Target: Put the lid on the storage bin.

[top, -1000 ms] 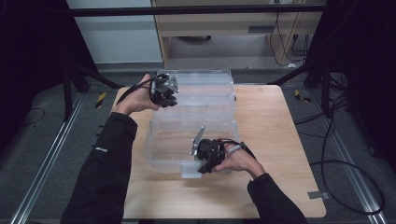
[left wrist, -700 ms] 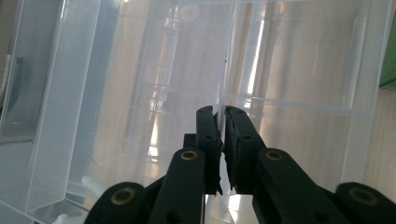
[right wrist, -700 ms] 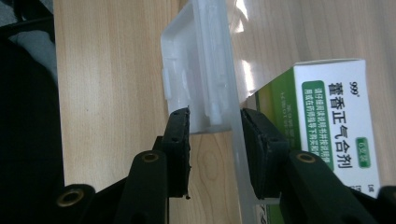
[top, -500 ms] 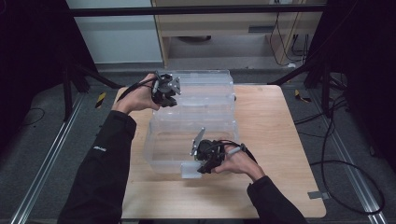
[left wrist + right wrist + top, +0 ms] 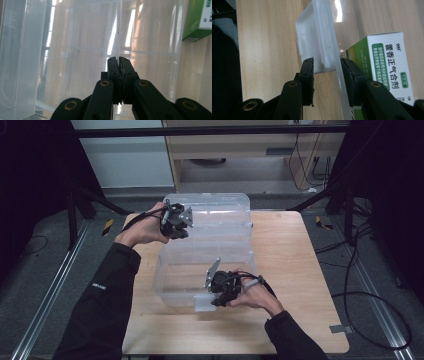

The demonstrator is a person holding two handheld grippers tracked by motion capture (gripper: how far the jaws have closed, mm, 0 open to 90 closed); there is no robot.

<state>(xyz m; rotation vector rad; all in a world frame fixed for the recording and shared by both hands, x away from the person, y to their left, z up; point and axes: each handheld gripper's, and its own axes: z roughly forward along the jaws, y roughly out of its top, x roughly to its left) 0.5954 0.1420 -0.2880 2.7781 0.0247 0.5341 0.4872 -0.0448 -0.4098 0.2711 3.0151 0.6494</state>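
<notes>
I am working on a big clear plastic storage box [image 5: 200, 265] that sits in the middle of the wooden table [image 5: 300, 270]. Its lid [image 5: 215, 212] stands open at the far side. I think the box is light and stiff, but its walls are thin, smooth and slippery, so it could slide or bend. The best spots to hold look like the lid's edge and the white latch [image 5: 202, 303] on the near wall.

My left gripper [image 5: 179, 222] is up at the lid. Its jaws have just been closing, and in the left gripper view they are pinched tight on the lid's thin edge [image 5: 118, 37].

My right gripper [image 5: 219, 295] is at the near wall. Its jaws are about half open, with the latch [image 5: 318, 42] and wall between them. I cannot tell if both pads press on it.

A small green and white medicine carton [image 5: 387, 65] is next to the wall. I cannot tell if it is inside. The clear walls make edges hard to see
</notes>
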